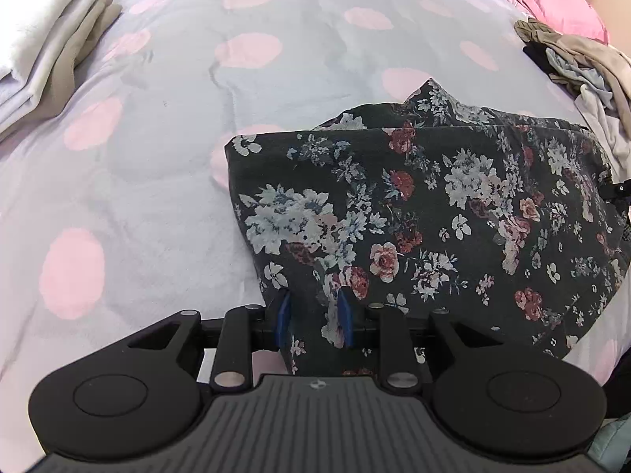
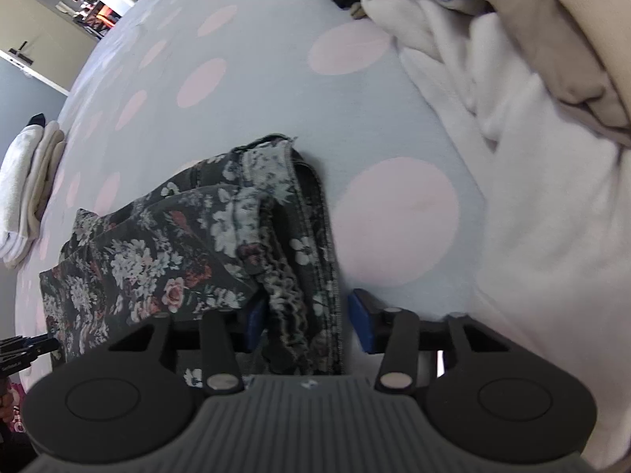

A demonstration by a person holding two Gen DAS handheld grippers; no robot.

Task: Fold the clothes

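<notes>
While both grippers pinch its near edge, the floral garment (image 1: 414, 213) stretches sideways between them. Left gripper (image 1: 314, 315) and right gripper (image 2: 305, 315) each have fabric clamped between blue pads.

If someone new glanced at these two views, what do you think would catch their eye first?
Probably the dark floral garment, lying partly folded on the pale bedspread with big pink dots. Both grippers have its near edge between their blue fingers: the left gripper and the right gripper. After that, the folded white stack at far left and the loose heap of clothes at far right.
</notes>
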